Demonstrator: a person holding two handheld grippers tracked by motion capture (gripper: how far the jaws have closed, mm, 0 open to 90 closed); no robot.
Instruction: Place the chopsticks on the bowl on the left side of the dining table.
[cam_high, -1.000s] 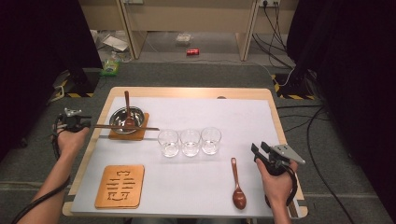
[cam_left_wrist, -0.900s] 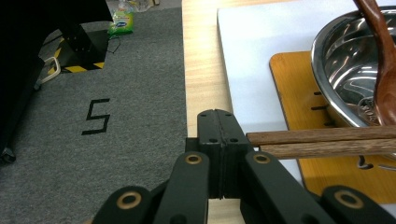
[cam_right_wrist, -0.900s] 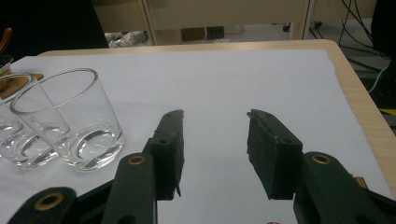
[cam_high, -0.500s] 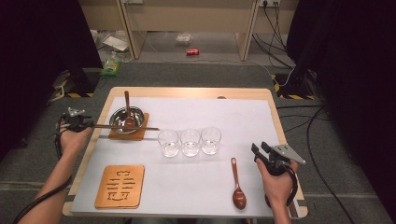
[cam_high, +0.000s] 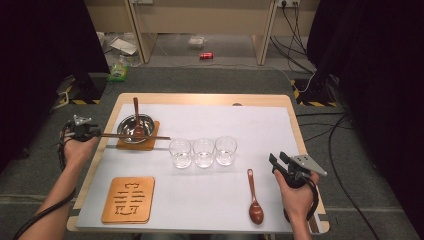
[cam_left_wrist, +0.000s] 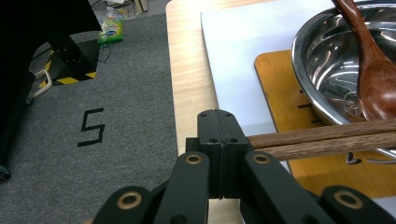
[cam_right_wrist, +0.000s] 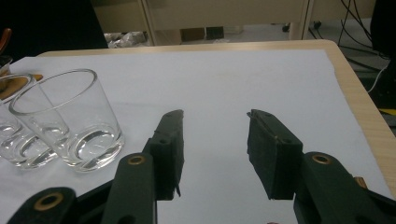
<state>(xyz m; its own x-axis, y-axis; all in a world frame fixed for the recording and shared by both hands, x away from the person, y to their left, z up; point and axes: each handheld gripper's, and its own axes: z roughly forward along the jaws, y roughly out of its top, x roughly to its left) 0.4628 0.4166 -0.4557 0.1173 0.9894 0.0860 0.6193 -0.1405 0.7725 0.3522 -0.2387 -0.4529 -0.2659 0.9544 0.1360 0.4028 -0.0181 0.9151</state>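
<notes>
A: Any change since a second ago?
B: None; left tool (cam_left_wrist: 218, 154) stays clamped on the chopsticks (cam_high: 137, 135), which lie across the steel bowl (cam_high: 135, 125) on its wooden coaster (cam_high: 150, 144).
A: Right tool (cam_right_wrist: 214, 154)?
B: Half open, empty, beside the glasses (cam_high: 203, 152); placement looks set, release pending.
</notes>
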